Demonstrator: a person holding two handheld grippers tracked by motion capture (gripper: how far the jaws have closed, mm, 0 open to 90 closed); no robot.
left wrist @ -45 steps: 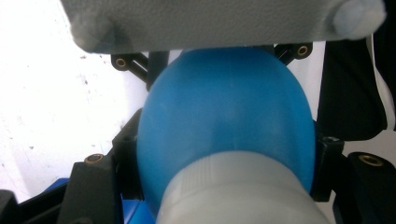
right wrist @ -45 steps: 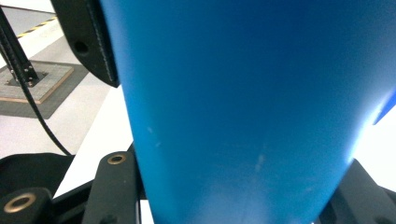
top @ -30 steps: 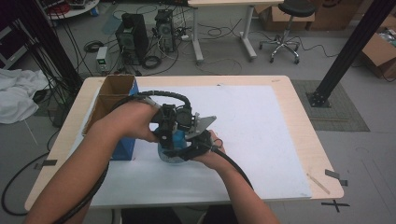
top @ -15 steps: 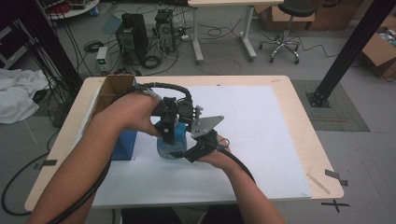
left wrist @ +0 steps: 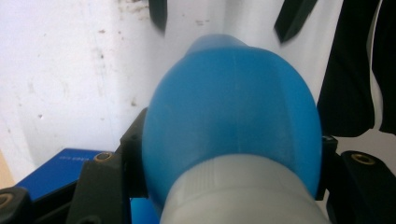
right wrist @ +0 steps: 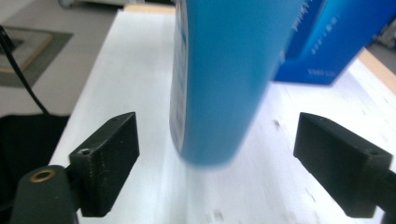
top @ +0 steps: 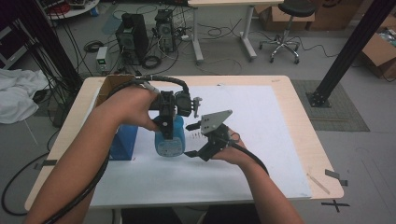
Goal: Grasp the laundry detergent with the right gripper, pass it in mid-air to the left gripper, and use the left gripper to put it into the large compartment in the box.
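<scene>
One blue bottle (top: 169, 137) is the thing in hand here, a smooth plastic body with a pale label low on its front and a whitish ribbed collar near its top, held up off the white sheet (top: 261, 140) that covers the worktop (top: 299, 116). The left gripper (top: 167, 122) comes down on it from above, and in the left gripper view its jaws press on either side of the bottle's rounded shoulder, just under the collar. That is a sensible place to hold it, I judge: the shoulder widens below the jaws, so the bottle would hang against them rather than slide through, whereas the straight glossy wall lower down looks slippery and would likely give a little under a hard squeeze. How full it is cannot be told, so its weight is a guess (a bottle of this build is probably light when empty and bottom-heavy when not). The right gripper (top: 192, 140) sits just beside the bottle's lower half, its jaws spread wide; in the right gripper view they stand apart on both sides of the blurred blue wall without touching it. If that gripper is to take the body, it should close gently and squarely across the wall. Behind and to the left stands a blue box (top: 125, 140) on the sheet, near the bottle, with an open cardboard box (top: 109, 84) beyond it at the worktop's far left corner
</scene>
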